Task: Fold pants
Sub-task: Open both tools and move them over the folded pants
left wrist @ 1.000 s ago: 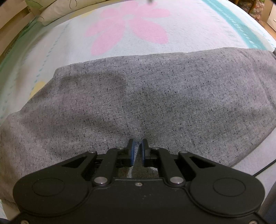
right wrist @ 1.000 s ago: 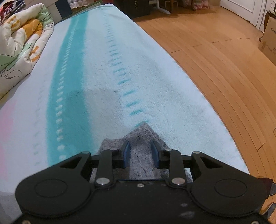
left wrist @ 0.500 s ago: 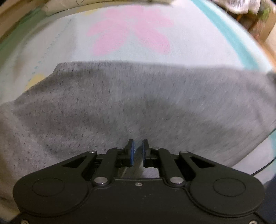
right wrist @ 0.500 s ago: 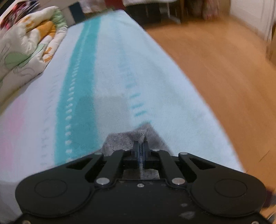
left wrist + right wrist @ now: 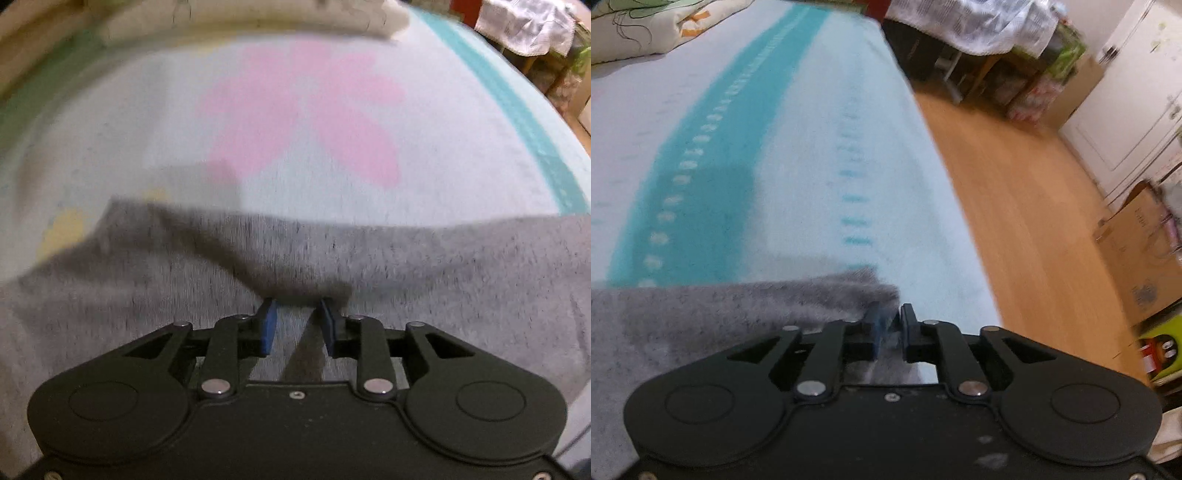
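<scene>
Grey speckled pants (image 5: 424, 266) lie across a pale blue bed cover with a pink flower (image 5: 303, 107). In the left wrist view my left gripper (image 5: 298, 314) sits over the pants' near edge with its blue pads apart; a fold of grey cloth is bunched at the fingertips. In the right wrist view my right gripper (image 5: 889, 314) is nearly closed on the corner of the pants (image 5: 746, 306), lifted a little above the bed. Both views are motion-blurred.
The bed's right edge (image 5: 945, 206) drops to a wooden floor (image 5: 1034, 206). A rolled quilt (image 5: 646, 26) lies at the bed's far left. Cardboard boxes (image 5: 1137, 243) and furniture stand along the wall on the right.
My right gripper closed on the pants corner and lifted it. My left gripper's jaws opened wider and the cloth's far edge came closer, with the pants dragged and bunched.
</scene>
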`<state>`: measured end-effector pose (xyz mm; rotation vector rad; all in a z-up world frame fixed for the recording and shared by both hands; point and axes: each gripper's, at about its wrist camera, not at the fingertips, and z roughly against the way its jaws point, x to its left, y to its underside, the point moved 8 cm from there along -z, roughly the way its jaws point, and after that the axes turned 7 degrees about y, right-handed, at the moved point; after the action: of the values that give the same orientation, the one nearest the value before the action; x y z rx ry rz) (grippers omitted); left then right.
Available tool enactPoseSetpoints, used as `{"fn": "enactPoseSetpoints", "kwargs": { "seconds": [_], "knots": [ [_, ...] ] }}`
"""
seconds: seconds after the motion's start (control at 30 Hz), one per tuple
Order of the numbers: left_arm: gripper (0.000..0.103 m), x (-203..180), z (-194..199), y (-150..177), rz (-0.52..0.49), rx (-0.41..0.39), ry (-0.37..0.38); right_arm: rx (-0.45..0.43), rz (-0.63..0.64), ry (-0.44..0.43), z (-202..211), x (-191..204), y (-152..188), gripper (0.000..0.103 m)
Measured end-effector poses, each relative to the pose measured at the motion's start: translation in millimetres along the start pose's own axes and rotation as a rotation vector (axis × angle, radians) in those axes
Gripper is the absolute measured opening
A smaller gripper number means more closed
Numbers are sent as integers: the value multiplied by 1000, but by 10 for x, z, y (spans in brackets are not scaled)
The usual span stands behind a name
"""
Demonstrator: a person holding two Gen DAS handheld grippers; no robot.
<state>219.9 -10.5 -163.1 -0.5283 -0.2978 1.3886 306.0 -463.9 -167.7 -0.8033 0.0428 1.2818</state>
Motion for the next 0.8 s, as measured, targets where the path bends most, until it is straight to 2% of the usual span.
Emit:
{"fn": "enactPoseSetpoints", "kwargs": {
  "seconds": [0.1, 0.17, 0.23, 0.33, 0.43, 0.53, 0.67, 0.73, 0.8],
  "knots": [
    [38, -54, 65, 36, -42, 9, -25, -30, -85, -5, 173, -100, -99, 13],
    [38, -18, 176, 61, -19, 21, 5, -75, -110, -5, 367, -139, -167, 14],
    [38, 87, 316, 101, 3, 13, 12, -105, -120, -47, 579, -134, -232, 14],
    [38, 425, 565, 267, 38, 6, -33, -127, -139, -168, 893, -12, -249, 17],
    [37, 847, 742, 453, 127, 46, -68, -116, -126, -275, 1135, 260, -196, 17],
    [36, 1225, 837, 656, 230, 117, -56, -109, -78, -359, 1351, 664, -138, 17],
    [36, 1479, 1077, 670, 317, 101, -10, -112, 20, -483, 1789, 1218, -57, 17],
    [38, 1596, 1169, 692, 299, 129, -63, -138, 84, -527, 2044, 1453, -5, 17],
    [38, 1699, 1072, 770, 281, 191, -147, -151, 133, -570, 2269, 1676, 57, 17]
  ]
}}
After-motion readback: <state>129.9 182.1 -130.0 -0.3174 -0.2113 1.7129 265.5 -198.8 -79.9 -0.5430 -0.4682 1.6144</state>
